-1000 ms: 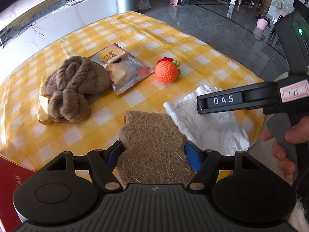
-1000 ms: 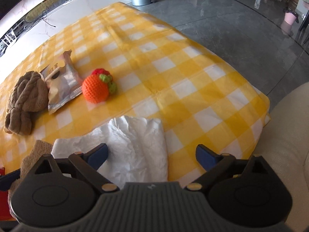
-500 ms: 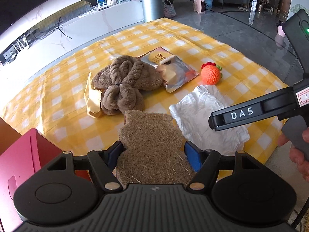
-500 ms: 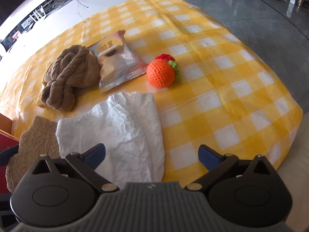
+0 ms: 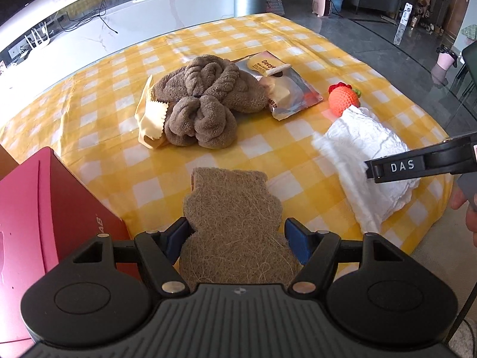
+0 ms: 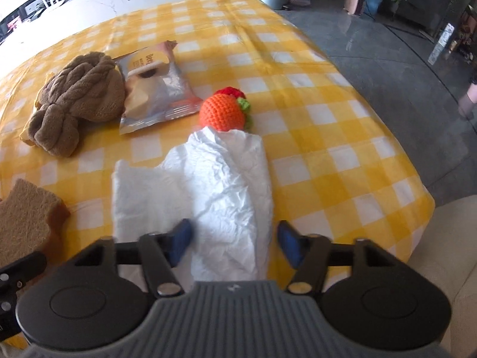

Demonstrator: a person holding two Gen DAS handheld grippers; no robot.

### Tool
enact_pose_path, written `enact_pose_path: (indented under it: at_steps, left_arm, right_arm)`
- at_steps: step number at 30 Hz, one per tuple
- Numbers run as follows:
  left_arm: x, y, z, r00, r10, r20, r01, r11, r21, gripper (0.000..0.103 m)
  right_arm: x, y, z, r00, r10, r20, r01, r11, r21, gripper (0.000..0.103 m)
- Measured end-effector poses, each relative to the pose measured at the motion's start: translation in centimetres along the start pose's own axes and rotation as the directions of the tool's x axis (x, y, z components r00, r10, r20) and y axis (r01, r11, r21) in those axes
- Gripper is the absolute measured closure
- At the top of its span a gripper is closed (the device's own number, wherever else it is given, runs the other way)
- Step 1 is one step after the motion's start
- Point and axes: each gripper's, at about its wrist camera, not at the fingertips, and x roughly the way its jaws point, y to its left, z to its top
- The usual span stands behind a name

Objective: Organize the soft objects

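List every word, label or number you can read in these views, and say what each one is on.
"DAS": white letters on the right claw's black finger, seen from the left wrist.
"Deeye": cut-off brand on the snack packet; its smaller print is too blurred to read.
"AB": end of a word on the red box; the rest is hidden.
Labels on the far shelf and floor items are too small to read.

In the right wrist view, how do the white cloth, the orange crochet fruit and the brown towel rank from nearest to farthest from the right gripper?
1. White cloth: between the jaws of the right gripper, which have just been closing.
2. Orange crochet fruit: just beyond the cloth's far end.
3. Brown towel: far to the left, beside the snack packet.
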Motion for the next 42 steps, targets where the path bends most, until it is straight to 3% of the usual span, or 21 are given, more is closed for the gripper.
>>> enact_pose_path:
  at_steps: [2,5,8,12,16,17,19,21,25,27,31,36,42]
  left_arm:
    - [-0.1,0.0,0.0,1.000,-0.011,0.005,0.011,1.000,-0.009,0.022]
    - [-1.1,0.2,0.1,0.998,-0.047,0.035,0.049,0.998,-0.038,0.022]
    - [-2.0,0.6,0.3,0.997,-0.052,0.061,0.055,0.997,-0.052,0.022]
    - [-3.0,0.9,0.6,0.995,-0.074,0.072,0.076,0.997,-0.030,0.022]
    - [-4.0,1.4,0.9,0.991,-0.099,0.089,0.103,0.993,-0.048,0.022]
    - [-4.2,1.5,0.9,0.990,-0.104,0.094,0.109,0.993,-0.052,0.022]
    - [-4.6,1.6,1.0,0.988,-0.113,0.102,0.119,0.991,-0.056,0.022]
    - [-5.1,1.6,1.0,0.987,-0.120,0.110,0.127,0.990,-0.061,0.022]
    - [-5.8,1.9,1.2,0.982,-0.144,0.120,0.154,0.985,-0.081,0.022]
    - [-6.3,2.0,1.3,0.979,-0.155,0.129,0.167,0.982,-0.086,0.022]
    - [-8.1,2.6,1.5,0.973,-0.163,0.165,0.179,0.980,-0.084,0.022]
    - [-11.7,3.8,1.1,0.954,-0.123,0.275,0.149,0.986,-0.076,0.022]
    - [-15.5,6.2,0.4,0.936,-0.088,0.340,0.120,0.990,-0.075,0.022]
  right_arm:
    - [-0.6,-0.6,0.2,0.999,0.033,0.034,-0.036,0.997,0.074,0.005]
    - [-1.1,-0.6,0.7,0.995,0.093,0.044,-0.097,0.988,0.119,0.004]
    - [-0.8,1.7,0.5,0.991,0.127,0.036,-0.127,0.992,0.003,0.003]
    - [1.0,4.9,0.0,0.996,0.084,-0.036,-0.089,0.981,-0.173,0.003]
    - [1.7,5.0,-0.1,0.996,0.067,-0.052,-0.076,0.976,-0.202,0.003]
    - [1.7,4.5,-0.2,0.996,0.072,-0.048,-0.080,0.978,-0.194,0.007]
    - [1.2,3.7,-0.2,0.996,0.089,-0.012,-0.090,0.982,-0.167,0.027]
    - [0.6,2.6,0.1,0.999,0.049,0.010,-0.047,0.992,-0.118,0.069]
    - [0.6,2.2,0.1,0.998,0.058,0.016,-0.055,0.991,-0.125,0.075]
    - [0.2,2.2,0.2,0.997,0.068,0.025,-0.064,0.990,-0.125,0.086]
    - [-1.6,2.1,0.2,0.988,0.131,0.077,-0.122,0.986,-0.117,0.087]
    - [-4.1,2.3,0.8,0.954,0.231,0.191,-0.221,0.973,-0.074,0.087]
    - [-8.4,3.8,1.4,0.845,0.420,0.330,-0.410,0.906,-0.103,0.087]
